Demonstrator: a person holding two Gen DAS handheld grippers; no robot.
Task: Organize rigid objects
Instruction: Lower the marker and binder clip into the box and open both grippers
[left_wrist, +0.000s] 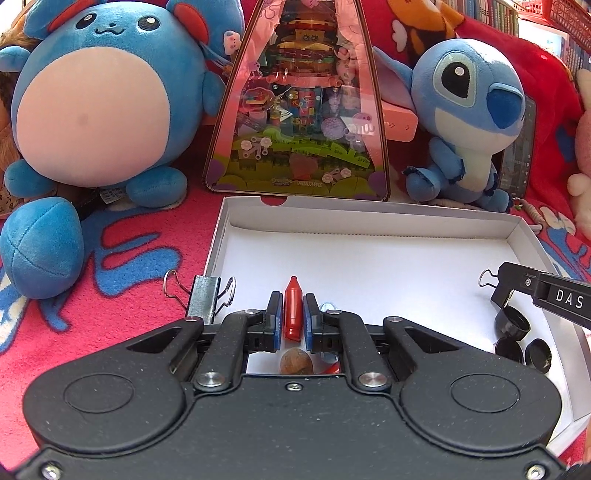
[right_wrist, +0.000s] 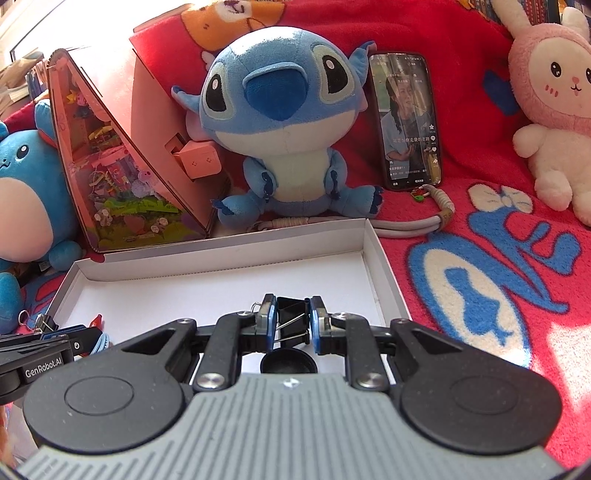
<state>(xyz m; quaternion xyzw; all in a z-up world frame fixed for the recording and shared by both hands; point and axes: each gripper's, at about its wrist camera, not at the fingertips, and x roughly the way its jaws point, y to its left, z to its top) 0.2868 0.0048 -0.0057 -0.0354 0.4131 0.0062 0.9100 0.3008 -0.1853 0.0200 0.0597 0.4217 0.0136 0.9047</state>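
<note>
Your workspace is a red blanket (right_wrist: 461, 155) with blue and cream figures. At the back sit a round blue plush (left_wrist: 92, 96), a Stitch plush (right_wrist: 280, 122) and a pink rabbit plush (right_wrist: 550, 107), with a tall triangular toy box (left_wrist: 299, 99) between the two blue ones and a phone (right_wrist: 404, 118) propped upright just beside Stitch, its screen lit.

In front of them lies a shallow white tray (left_wrist: 369, 218), open at the top.

Your left gripper (left_wrist: 293, 317) hangs over the tray's near left part, its blue pads (left_wrist: 275, 321) drawn in narrow against a red crayon (left_wrist: 293, 310) that points away from you; it is clamped on the crayon. Below it, inside the tray, lie a brown nut-like ball (left_wrist: 296, 362) and some partly hidden small bits that you cannot identify.

Your right gripper (right_wrist: 291, 325) is over the tray's near right part, closed on a black binder clip (right_wrist: 291, 317) whose wire handles show between the pads.

A second binder clip (left_wrist: 202, 295) sits on the tray's left wall, just beside the left gripper.

Three black caps lie together in the tray's near right corner: one (left_wrist: 512, 323) directly under the right gripper, the other two (left_wrist: 509, 349) (left_wrist: 538, 355) just beside it.
</note>
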